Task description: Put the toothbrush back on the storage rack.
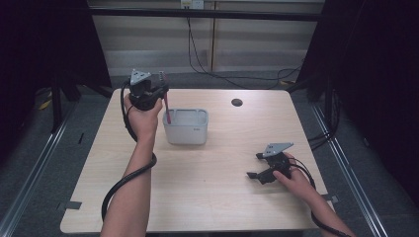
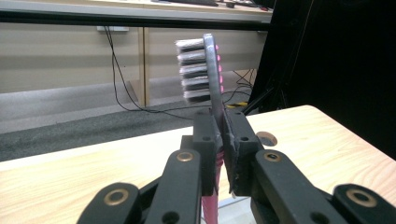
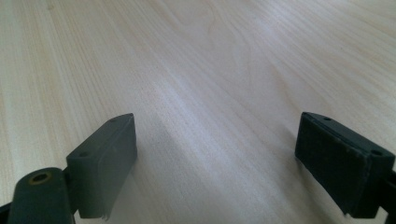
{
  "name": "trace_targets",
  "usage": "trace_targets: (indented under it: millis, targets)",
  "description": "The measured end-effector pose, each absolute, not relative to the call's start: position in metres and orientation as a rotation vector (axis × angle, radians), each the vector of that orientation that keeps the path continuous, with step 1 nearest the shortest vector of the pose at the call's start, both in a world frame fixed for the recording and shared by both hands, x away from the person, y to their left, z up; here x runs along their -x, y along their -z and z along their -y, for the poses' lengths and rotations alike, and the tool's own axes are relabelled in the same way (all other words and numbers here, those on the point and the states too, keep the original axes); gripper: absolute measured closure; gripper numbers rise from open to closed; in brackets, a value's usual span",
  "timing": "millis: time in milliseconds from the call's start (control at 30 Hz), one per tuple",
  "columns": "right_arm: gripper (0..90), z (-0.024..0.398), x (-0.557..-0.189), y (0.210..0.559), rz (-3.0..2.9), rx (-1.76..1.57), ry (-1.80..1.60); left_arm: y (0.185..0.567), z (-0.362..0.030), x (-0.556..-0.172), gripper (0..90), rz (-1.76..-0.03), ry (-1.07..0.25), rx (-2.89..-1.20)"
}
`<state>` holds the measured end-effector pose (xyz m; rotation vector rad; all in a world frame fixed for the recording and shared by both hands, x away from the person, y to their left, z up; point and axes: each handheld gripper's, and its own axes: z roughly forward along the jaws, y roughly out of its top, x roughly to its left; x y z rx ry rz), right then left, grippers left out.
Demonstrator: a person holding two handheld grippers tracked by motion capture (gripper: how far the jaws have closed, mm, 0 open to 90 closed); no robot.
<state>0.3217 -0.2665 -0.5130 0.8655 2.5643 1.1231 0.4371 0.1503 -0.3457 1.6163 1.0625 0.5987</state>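
A pink and grey toothbrush (image 1: pixel 166 101) stands upright over the left end of a white rectangular bin (image 1: pixel 186 127), its handle reaching down into it. My left gripper (image 1: pixel 159 91) is shut on the brush just below the head. In the left gripper view the bristled head (image 2: pixel 198 70) rises above the pinching pads (image 2: pixel 205 140), and the pink handle (image 2: pixel 210 205) hangs below them. My right gripper (image 1: pixel 254 165) rests low on the table at the right, open, with bare wood between its pads (image 3: pixel 105 161).
The wooden table (image 1: pixel 217 197) has a round cable hole (image 1: pixel 237 102) near its far edge. Black cables run across the floor behind the table, and dark curtains hang on both sides.
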Motion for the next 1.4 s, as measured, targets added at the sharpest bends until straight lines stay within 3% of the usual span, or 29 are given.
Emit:
trace_targets:
  millis: [1400]
  targets:
    - [12.5,0.267,-0.322,0.513,-2.567,-0.862,-1.122,0.388,-0.151,-0.426,84.0,-1.119,-0.562,-1.642]
